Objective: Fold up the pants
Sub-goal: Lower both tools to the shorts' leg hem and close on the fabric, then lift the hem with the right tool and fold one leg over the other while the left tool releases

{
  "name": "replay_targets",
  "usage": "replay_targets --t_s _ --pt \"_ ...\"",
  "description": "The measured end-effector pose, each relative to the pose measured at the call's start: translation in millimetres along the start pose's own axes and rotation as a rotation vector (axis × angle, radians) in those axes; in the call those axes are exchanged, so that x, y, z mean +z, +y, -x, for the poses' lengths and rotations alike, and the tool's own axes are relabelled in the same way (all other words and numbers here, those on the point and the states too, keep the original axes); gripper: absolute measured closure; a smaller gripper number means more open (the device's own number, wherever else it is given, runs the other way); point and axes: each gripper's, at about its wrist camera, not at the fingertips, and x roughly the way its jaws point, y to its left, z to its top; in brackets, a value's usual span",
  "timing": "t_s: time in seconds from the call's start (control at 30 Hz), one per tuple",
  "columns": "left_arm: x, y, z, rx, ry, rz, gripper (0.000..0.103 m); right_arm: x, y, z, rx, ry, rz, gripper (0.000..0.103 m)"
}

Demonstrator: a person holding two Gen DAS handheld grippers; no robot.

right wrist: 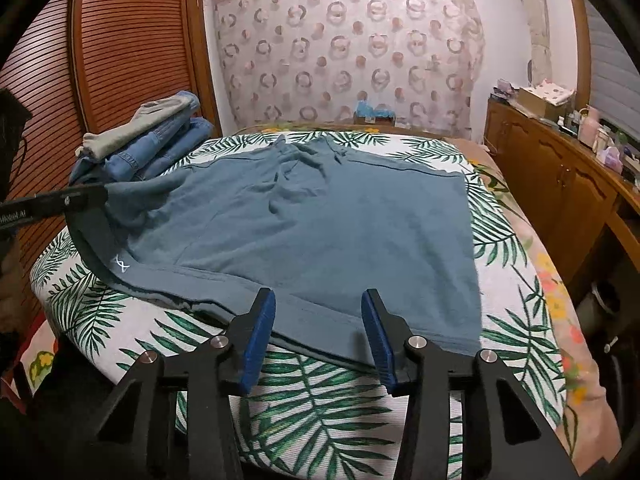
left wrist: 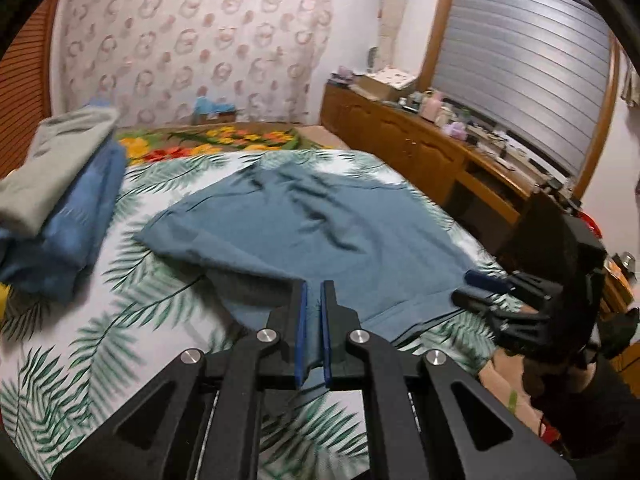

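At the near hem of the pants, the left gripper has its blue pads drawn almost together on a pinch of the teal cloth, and the fabric rises into a soft ridge toward it, so it looks to have hold of that corner. Along the same hem, toward the dresser side, the right gripper stands with its jaws well apart, one pad to each side of the edge and nothing between them; in the left view its fingers lie low, just beside the cloth. The pants themselves lie spread on the palm-leaf sheet, waistband at the far side near the patterned curtain, wrinkles bunched about the middle. Beyond the pants' far corner from the dresser sits a stack of folded clothes, denim under grey. The step seems to be taking both near corners before carrying them over to the waistband. To do it well, the right gripper should probably close on all layers of the hem, not only the top one, at a height matching the left. Both should then lift together and keep the hem taut, or the crumpled middle may get folded in.
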Motion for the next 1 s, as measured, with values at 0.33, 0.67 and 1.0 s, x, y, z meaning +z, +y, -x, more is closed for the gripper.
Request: replay_targets --t_s 0.33,0.67,1.0 --pt "35.9 -39.7 -13.1 -0.066 -0.004 -0.037 0.096 3.1 -4.6 6.5 -0.009 -0.012 0.0 0.057" --pt "33.6 -23.3 -8.1 0.014 0.006 -0.009 0.034 4.2 -7.2 1.2 -0.005 -0.012 -0.02 0.057" --pt "12.4 7.0 4.6 0.109 -0.022 0.023 0.022 13.3 1.9 -0.9 0.031 -0.031 -0.023 0.057"
